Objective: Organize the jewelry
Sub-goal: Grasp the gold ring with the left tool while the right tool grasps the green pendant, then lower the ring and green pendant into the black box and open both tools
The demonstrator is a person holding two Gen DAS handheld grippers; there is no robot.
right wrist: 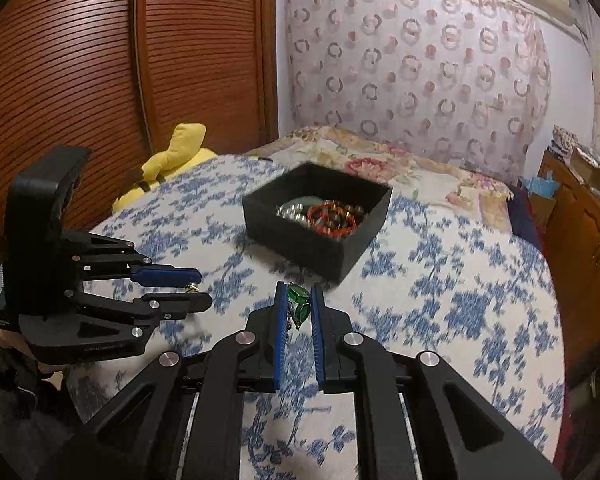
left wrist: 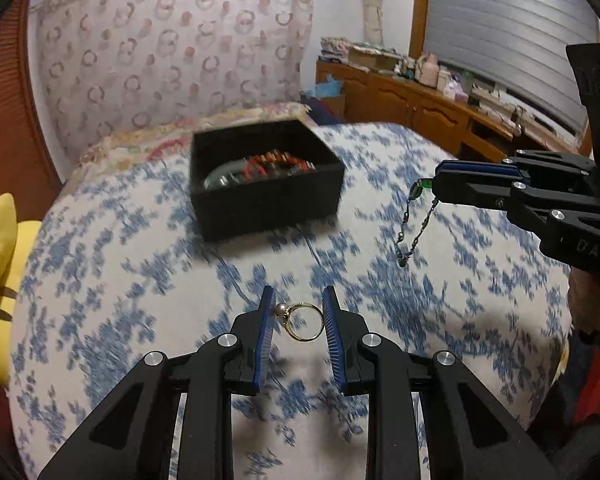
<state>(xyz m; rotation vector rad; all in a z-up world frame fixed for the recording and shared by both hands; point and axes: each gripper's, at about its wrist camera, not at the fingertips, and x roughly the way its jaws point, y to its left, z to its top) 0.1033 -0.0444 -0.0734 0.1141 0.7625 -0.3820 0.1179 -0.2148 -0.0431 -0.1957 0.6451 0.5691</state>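
Holding one ring (left wrist: 302,321), one chain (left wrist: 415,221); one box (left wrist: 265,178).

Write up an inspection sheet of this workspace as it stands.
Surface: bed cover, white with blue flowers.
Job's things: black box holding beaded bracelets; gold pearl ring; green-stone chain.
Clutter: yellow plush toy at the bed's edge.
Grippers: left hand-held gripper shut on the ring; right hand-held gripper shut on the chain, which dangles.
Cables: nothing seen.
Surroundings: louvred wooden wardrobe, patterned curtain, crowded wooden sideboard.
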